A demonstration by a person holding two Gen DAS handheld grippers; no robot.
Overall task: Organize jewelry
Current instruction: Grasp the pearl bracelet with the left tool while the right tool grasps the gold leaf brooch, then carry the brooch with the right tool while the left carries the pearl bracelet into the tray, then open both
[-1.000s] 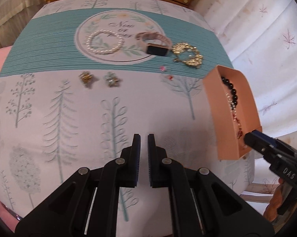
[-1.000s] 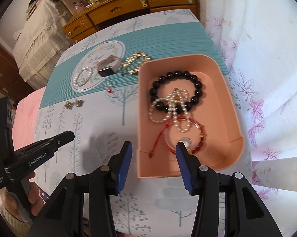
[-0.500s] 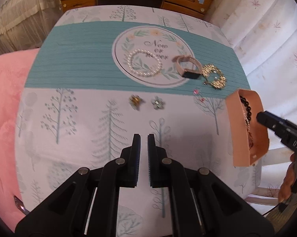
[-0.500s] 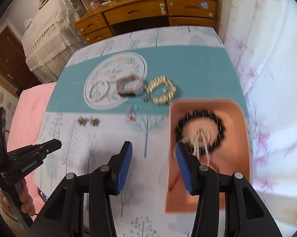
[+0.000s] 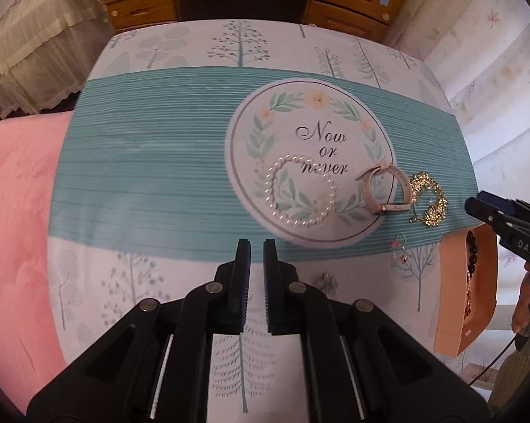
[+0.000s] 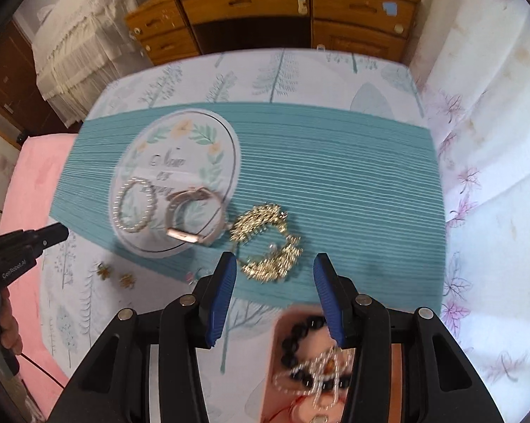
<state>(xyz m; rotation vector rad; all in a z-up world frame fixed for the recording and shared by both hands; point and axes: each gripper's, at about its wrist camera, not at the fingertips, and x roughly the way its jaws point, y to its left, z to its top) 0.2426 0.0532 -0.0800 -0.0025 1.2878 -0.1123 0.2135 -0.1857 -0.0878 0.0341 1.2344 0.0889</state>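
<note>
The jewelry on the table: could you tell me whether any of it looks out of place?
Nothing looks damaged. Several pieces lie loose outside the peach tray: pearl bracelet, watch, gold bracelet and small earrings.

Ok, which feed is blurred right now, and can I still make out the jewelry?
Right wrist view: motion-smeared; gold bracelet and tray beads soft but recognisable. Left wrist view: sharp, pearl bracelet and watch crisp; fisheye bends the table edges; daylight even, no strong glare.

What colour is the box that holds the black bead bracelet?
Peach-pink box, clearest in the left wrist view.
</note>
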